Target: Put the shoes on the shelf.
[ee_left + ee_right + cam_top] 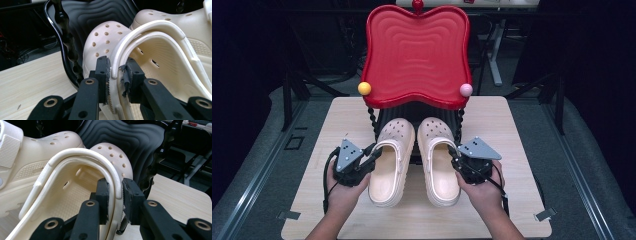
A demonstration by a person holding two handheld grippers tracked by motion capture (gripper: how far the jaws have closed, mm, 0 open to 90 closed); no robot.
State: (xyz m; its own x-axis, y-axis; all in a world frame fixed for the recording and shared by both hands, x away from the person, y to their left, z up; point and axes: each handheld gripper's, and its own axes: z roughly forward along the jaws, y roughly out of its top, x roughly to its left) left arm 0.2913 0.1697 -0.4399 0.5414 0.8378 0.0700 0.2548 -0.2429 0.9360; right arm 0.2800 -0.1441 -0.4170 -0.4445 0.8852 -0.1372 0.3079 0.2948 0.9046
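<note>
Two cream clogs lie side by side on the table (312,150), toes toward twelve o'clock, heels toward six. The left clog (392,160) and the right clog (439,160) sit close together, toes tucked under the red tray (417,55) of a black rack (374,122).

The left gripper (371,154) comes in from seven o'clock of the left clog and is clamped on that clog's outer side wall. In the left gripper view the gripper (117,75) has one pad (103,75) on the outside of the wall and the other pad inside the shoe; both press the rim beside the strap (150,30), jaws narrow. The left clog (105,42) shows its holed toe at twelve o'clock, with a twisted black post (67,42) at ten o'clock.

The right gripper (457,156) mirrors this from five o'clock of the right clog, pinching its outer side wall. In the right gripper view the gripper (115,197) has one pad (131,200) outside and one inside, closed on the rim, jaws narrow. The right clog (112,155) points to twelve o'clock, with the left clog (32,157) at ten o'clock.

A yellow ball (364,88) sits at the tray's eight o'clock corner and a pink ball (466,90) at its four o'clock corner.
</note>
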